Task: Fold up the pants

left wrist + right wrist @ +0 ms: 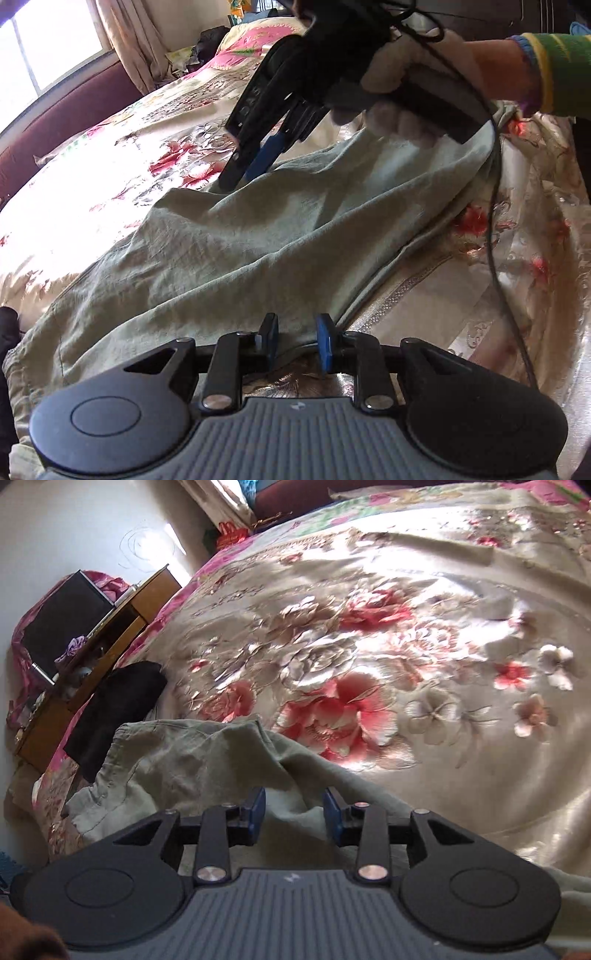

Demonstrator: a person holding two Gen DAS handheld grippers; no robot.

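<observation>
the pale green pants (229,251) lie rumpled on the floral bedspread (424,657), their near end hidden under the left gripper (296,341), whose jaws stand spread with fabric between the pads. the right gripper (294,810) also sits spread over a raised fold; in the left wrist view its tips (240,173) meet the far edge of the cloth, and contact there is hard to make out. a dark garment (118,709) lies partly cut off at the bed edge.

We found the pants (236,251) lying on the bedspread (461,280). The left gripper (295,341) sat at their near edge, the right gripper (240,173) at their far edge.
</observation>
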